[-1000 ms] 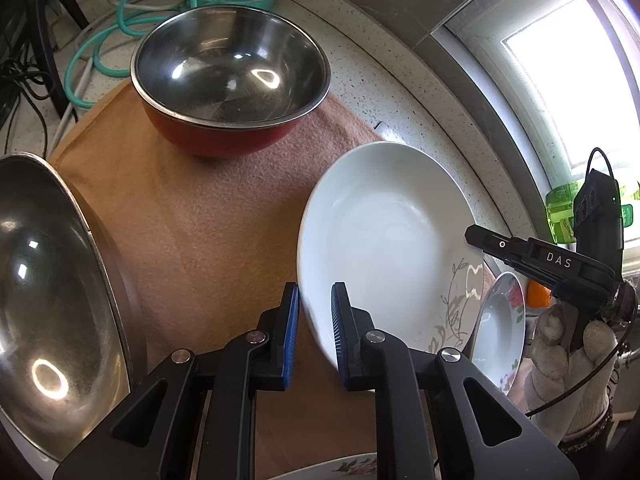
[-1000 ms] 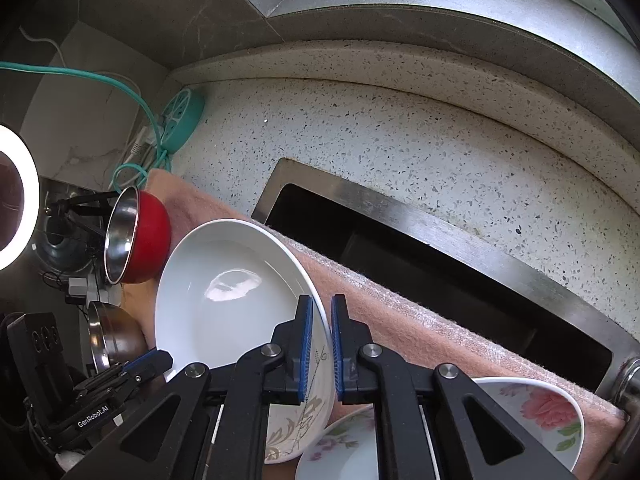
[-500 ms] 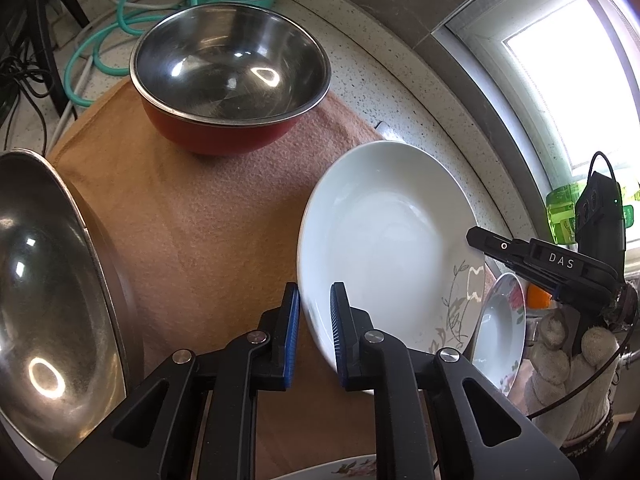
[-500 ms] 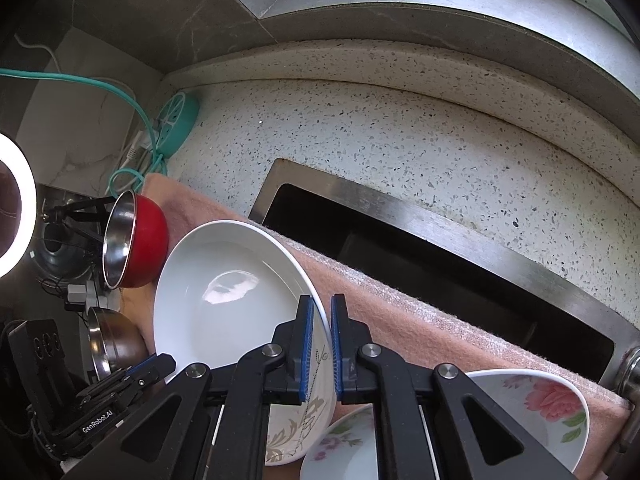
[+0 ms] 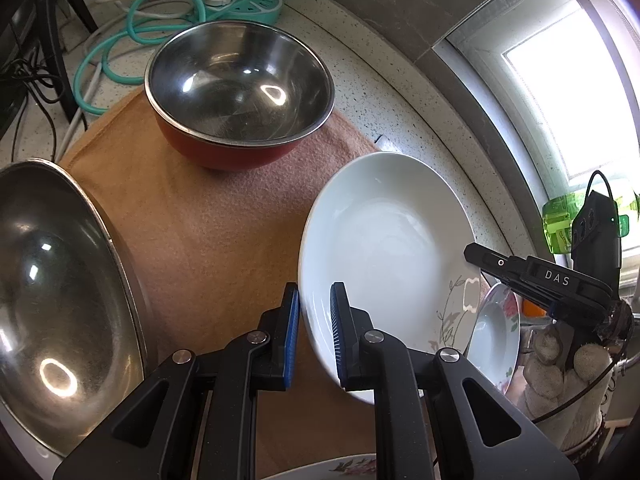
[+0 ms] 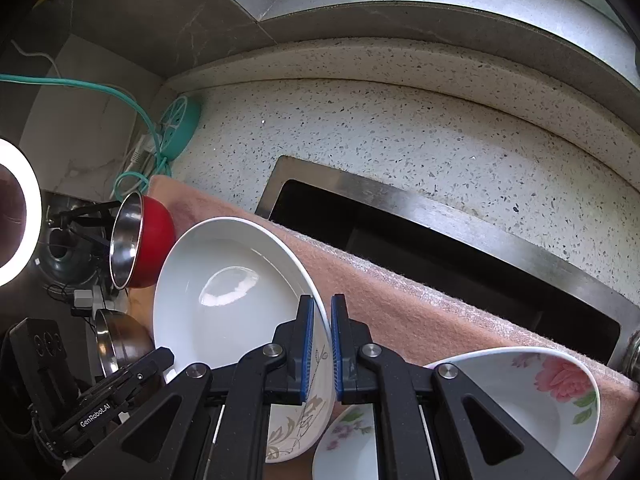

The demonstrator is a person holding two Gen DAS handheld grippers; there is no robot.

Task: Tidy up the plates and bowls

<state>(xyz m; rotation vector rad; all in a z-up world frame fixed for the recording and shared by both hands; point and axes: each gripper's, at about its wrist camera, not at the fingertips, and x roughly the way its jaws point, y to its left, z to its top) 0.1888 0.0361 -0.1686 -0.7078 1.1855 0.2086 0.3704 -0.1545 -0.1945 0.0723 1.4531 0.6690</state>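
Both grippers pinch one white plate [image 5: 384,240]
The left gripper [image 5: 314,336] and the right gripper [image 6: 319,344] each clamp opposite rims, nearly closed, holding it tilted above the cloth [image 5: 208,232].

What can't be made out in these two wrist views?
- Left wrist view: the steel bowl is cut off by the left edge; the floral plate by the bottom edge.
- Right wrist view: the white plate has its lower rim hidden behind the right gripper.
- Sink interior: too dark to see.
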